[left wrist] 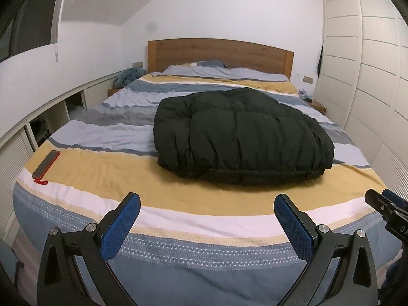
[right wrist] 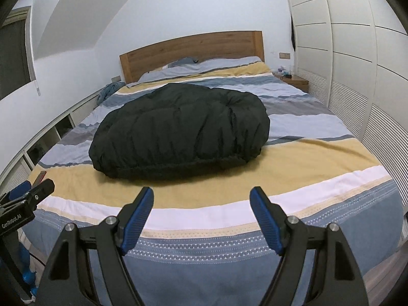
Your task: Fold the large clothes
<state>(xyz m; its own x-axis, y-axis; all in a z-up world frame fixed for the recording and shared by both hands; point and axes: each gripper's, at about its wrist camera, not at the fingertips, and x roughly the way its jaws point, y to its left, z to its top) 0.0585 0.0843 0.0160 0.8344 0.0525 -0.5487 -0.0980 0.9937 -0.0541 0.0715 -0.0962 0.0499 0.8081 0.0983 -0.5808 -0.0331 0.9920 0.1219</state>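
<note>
A black puffy down jacket (left wrist: 239,135) lies folded into a compact bundle on the striped bed cover, also seen in the right wrist view (right wrist: 178,132). My left gripper (left wrist: 206,201) is open and empty, held above the foot edge of the bed, short of the jacket. My right gripper (right wrist: 202,196) is open and empty, also above the foot edge, short of the jacket. The right gripper's tip shows at the right edge of the left wrist view (left wrist: 382,204). The left gripper shows at the left edge of the right wrist view (right wrist: 28,196).
The bed (left wrist: 102,168) has a wooden headboard (left wrist: 219,53). A phone in a red case (left wrist: 46,162) lies near the bed's left foot corner. Low shelving (left wrist: 51,117) runs along the left. White wardrobes (left wrist: 362,76) stand on the right. A bedside table (right wrist: 295,80) holds small items.
</note>
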